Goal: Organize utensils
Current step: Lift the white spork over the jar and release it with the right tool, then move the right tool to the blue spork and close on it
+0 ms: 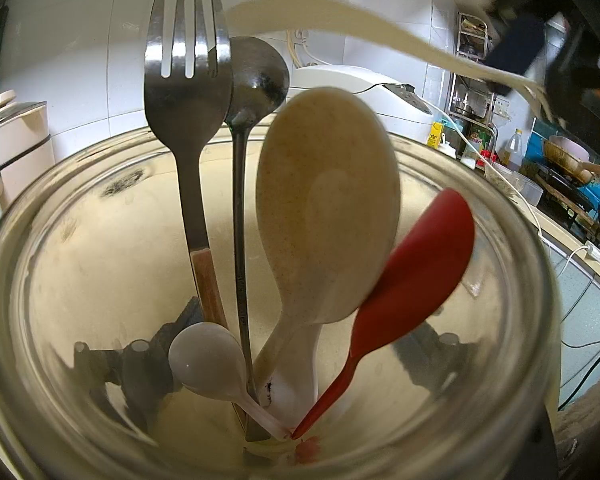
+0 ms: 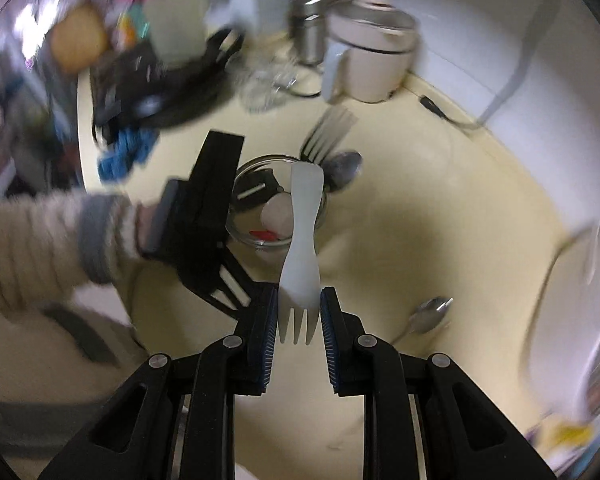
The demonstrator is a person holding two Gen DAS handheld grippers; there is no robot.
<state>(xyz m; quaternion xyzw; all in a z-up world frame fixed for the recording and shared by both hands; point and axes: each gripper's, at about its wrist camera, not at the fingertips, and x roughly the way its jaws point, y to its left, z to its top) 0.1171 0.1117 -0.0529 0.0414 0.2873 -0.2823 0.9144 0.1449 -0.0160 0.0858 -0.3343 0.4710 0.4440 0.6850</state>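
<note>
Right tool (image 2: 299,322): two black fingers with blue ribbed pads (image 2: 269,344), pointing steeply down over the bench (image 2: 440,216); pads pressed on the pronged end of a white spork (image 2: 302,240), whose handle runs away toward the far side.

Left tool (image 2: 236,216): black body to the left in the right wrist view, blurred; jaws set wide around a glass jar (image 2: 278,200), its fingers dimly visible through the glass. Left hand hidden behind the tool; a striped knitted sleeve (image 2: 52,240) reaches in from the left.
</note>
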